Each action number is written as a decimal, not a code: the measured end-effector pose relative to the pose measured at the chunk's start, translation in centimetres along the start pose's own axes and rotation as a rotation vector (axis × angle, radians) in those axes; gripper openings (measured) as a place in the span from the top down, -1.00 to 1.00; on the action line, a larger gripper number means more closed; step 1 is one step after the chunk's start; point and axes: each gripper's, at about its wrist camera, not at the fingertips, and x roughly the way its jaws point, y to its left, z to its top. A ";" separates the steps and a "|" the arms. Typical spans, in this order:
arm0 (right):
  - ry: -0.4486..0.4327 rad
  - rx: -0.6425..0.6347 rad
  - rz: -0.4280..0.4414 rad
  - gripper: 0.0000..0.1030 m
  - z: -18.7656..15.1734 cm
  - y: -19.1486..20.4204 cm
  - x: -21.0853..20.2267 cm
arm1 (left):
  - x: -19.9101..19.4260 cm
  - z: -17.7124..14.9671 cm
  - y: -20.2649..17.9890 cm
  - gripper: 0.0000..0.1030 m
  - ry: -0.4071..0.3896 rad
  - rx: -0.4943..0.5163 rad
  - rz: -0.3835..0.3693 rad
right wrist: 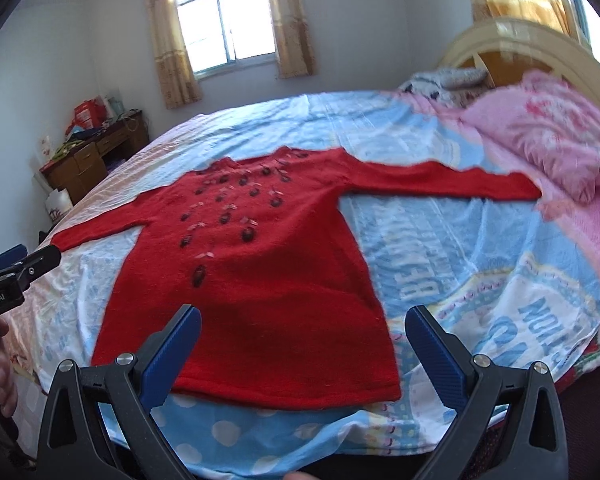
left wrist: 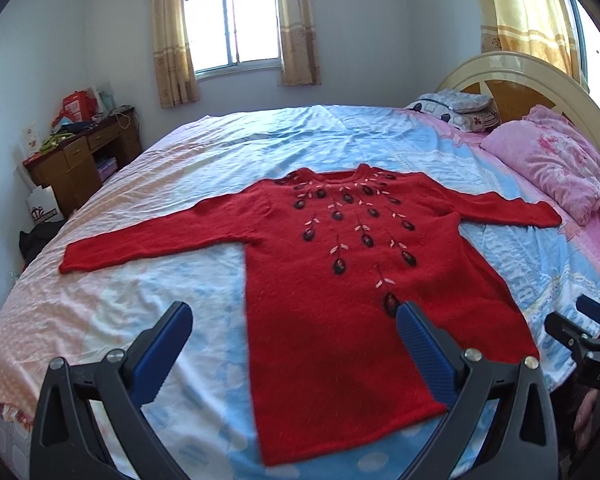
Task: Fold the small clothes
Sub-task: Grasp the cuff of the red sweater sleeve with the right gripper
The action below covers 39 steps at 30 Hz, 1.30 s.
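A red knitted sweater [left wrist: 340, 288] with dark embroidered flowers lies flat on the bed, front up, both sleeves spread out sideways and its hem toward me. It also fills the middle of the right wrist view, sweater [right wrist: 268, 280]. My left gripper [left wrist: 294, 322] hovers open above the hem's left part, holding nothing. My right gripper [right wrist: 302, 328] hovers open above the hem's right corner, also empty. Each gripper shows at the edge of the other's view: the right gripper [left wrist: 580, 320] and the left gripper [right wrist: 28, 260].
The bed sheet [left wrist: 172, 216] is blue, white and pink with creases. Pink pillows [left wrist: 552, 160] and a cream headboard [left wrist: 540, 76] lie at the right. A cluttered wooden desk [left wrist: 80, 152] stands by the left wall. A curtained window [left wrist: 232, 20] is behind.
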 end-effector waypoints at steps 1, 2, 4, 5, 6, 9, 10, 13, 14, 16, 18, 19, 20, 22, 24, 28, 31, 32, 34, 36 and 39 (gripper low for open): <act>0.008 0.018 -0.005 -0.97 0.0 -0.8 0.6 | 0.6 0.2 -0.3 -1.00 -0.003 0.005 0.006; 0.023 0.040 -0.009 -0.97 0.1 -1.8 1.4 | 1.1 0.3 -0.4 -1.00 -0.002 0.007 0.009; 0.051 0.091 -0.003 -0.82 0.4 -3.8 2.6 | 2.5 0.9 -0.8 -1.00 0.006 0.004 0.001; 0.071 0.130 -0.010 -0.66 0.7 -5.4 3.6 | 3.0 1.1 -1.0 -1.00 0.007 0.003 -0.002; 0.086 0.150 -0.021 -0.57 1.1 -6.5 4.2 | 3.6 1.5 -1.2 -1.00 0.004 0.008 -0.001; 0.102 0.208 -0.095 -0.53 2.5 -10.7 6.1 | 5.3 2.3 -2.2 -1.00 -0.014 0.040 0.015; 0.101 0.226 -0.114 -0.52 3.1 -12.1 6.6 | 5.8 2.6 -2.2 -1.00 -0.013 0.047 0.020; 0.107 0.309 -0.163 -0.31 5.0 -17.0 8.2 | 7.7 3.3 -2.8 -1.00 -0.022 0.065 0.039; 0.111 0.347 -0.178 -0.25 5.8 -19.0 8.7 | 8.4 3.5 -2.9 -1.00 -0.016 0.069 0.047; 0.103 0.389 -0.212 -0.20 6.9 -21.9 9.2 | 9.9 3.8 -3.0 -1.00 0.002 0.073 0.060; 0.089 0.429 -0.250 -0.17 8.5 -25.2 9.9 | 10.8 4.0 -3.0 -1.00 0.018 0.071 0.070; 0.084 0.443 -0.267 -0.16 9.1 -26.5 10.2 | 11.4 4.1 -3.1 -1.00 0.026 0.070 0.076; 0.079 0.450 -0.287 -0.15 9.8 -27.9 10.6 | 11.9 4.2 -3.1 -1.00 0.041 0.070 0.083; 0.072 0.438 -0.331 -0.14 11.2 -30.2 11.3 | 12.5 4.2 -3.0 -1.00 0.061 0.069 0.091; 0.059 0.427 -0.371 -0.10 12.6 -32.4 12.2 | 12.6 4.1 -2.8 -1.00 0.069 0.057 0.099; 0.060 0.447 -0.393 -0.06 14.7 -35.8 14.6 | 12.9 4.0 -2.6 -1.00 0.082 0.042 0.109; 0.071 0.449 -0.411 0.01 16.3 -37.3 16.3 | 13.3 4.0 -2.9 -1.00 0.095 0.044 0.119; 0.074 0.455 -0.419 0.01 16.7 -37.7 16.9 | 13.3 3.9 -3.0 -1.00 0.099 0.044 0.120; 0.090 0.459 -0.408 0.01 17.2 -38.3 18.2 | 13.4 3.8 -3.2 -1.00 0.107 0.041 0.116; 0.118 0.446 -0.409 0.01 17.5 -38.6 19.5 | 13.6 3.8 -3.3 -1.00 0.116 0.038 0.112; 0.158 0.446 -0.412 0.01 17.2 -39.2 21.0 | 13.8 3.7 -3.3 -1.00 0.126 0.032 0.106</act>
